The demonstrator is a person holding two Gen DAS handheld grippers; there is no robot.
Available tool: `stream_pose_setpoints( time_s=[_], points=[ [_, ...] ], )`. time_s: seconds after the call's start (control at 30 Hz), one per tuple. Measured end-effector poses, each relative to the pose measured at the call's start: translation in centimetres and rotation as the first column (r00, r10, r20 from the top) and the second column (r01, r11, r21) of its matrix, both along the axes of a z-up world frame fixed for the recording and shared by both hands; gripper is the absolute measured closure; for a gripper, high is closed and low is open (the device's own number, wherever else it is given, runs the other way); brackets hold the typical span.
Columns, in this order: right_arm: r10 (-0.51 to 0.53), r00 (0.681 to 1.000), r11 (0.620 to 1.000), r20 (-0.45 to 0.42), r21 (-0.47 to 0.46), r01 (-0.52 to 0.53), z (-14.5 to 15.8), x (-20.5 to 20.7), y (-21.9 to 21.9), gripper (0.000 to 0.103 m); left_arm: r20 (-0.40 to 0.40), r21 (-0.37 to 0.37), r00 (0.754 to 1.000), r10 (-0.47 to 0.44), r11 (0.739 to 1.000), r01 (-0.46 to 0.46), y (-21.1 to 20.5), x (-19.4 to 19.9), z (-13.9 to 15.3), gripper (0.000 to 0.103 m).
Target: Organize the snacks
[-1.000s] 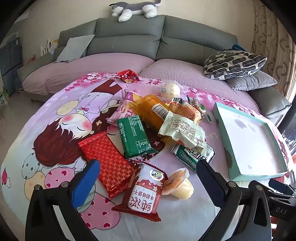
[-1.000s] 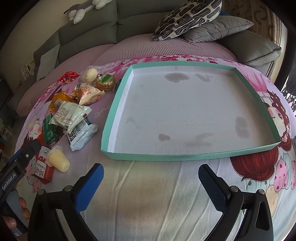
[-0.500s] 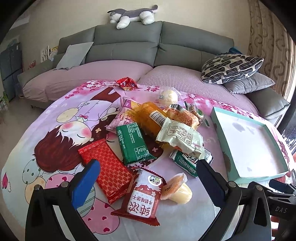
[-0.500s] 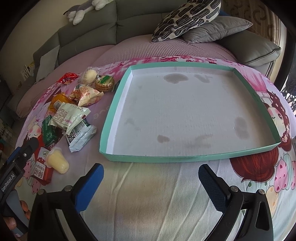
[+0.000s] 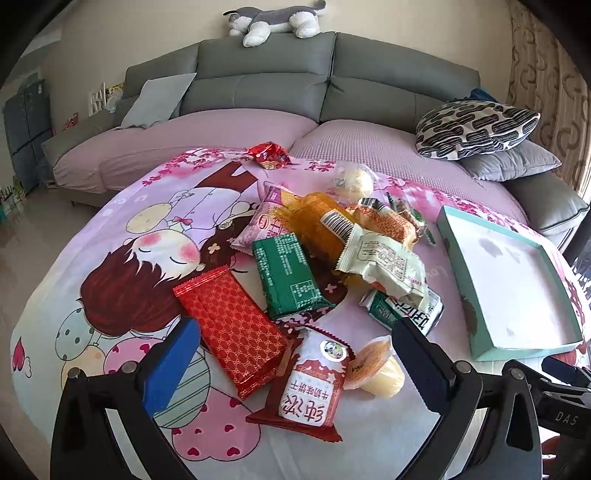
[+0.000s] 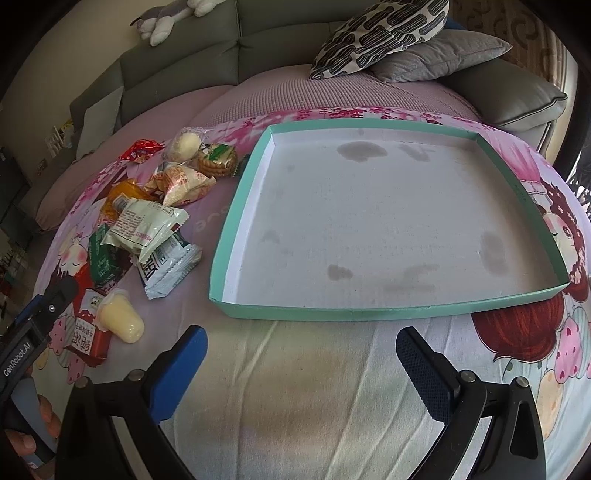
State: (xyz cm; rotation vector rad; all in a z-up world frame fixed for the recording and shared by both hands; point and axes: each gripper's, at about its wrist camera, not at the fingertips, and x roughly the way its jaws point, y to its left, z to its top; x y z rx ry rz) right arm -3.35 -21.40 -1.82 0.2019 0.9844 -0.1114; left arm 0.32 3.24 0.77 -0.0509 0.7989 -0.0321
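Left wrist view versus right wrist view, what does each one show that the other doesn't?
Only the left wrist view shows the red diamond-patterned packet and the whole plush dog. Only the right wrist view shows the whole tray, nothing in it, and the round cookie pack. Both show the jelly cup, the snack pile and open tongs.

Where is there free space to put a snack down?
The teal tray holds nothing, so its whole floor is free. Bare cloth lies between the tray's near wall and the right gripper. Left of the tray, the snack pile crowds the cloth.
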Motion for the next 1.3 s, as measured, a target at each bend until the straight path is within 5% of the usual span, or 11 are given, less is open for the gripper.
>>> stream_pose_setpoints(
  time_s=[0.33, 0.5, 0.8, 1.03, 1.3],
  points=[
    [0.073, 0.994, 0.995, 0.08, -0.078, -0.066, 1.6, 0.1, 2.4, 0.0, -0.038, -0.065, 0.999, -0.011, 0.998, 0.009, 1.5, 0.1, -0.1, 0.0],
    [0.166, 0.972, 0.986, 0.166, -0.027, -0.164, 2.7, 0.3, 5.1, 0.0, -0.077, -0.088, 0.997, 0.004, 0.996, -0.011, 2.9, 0.3, -0.1, 0.0],
    [0.34, 0.934, 0.94, 0.115, -0.075, -0.333, 1.0, 1.3, 11.2, 0.0, -0.139, -0.106, 0.99, -0.007, 0.994, -0.008, 3.8, 0.4, -0.8, 0.002],
    [0.395, 0.915, 0.918, 0.08, -0.069, -0.39, -0.4, 2.4, 13.0, 0.016, -0.189, -0.138, 0.98, -0.057, 0.99, 0.031, 3.2, 1.0, -1.9, 0.006],
    [0.447, 0.89, 0.894, 0.094, -0.066, -0.443, -1.2, 3.6, 14.7, 0.031, -0.226, -0.213, 0.966, -0.129, 0.974, 0.08, 2.5, 1.9, -2.6, 0.027]
  ],
)
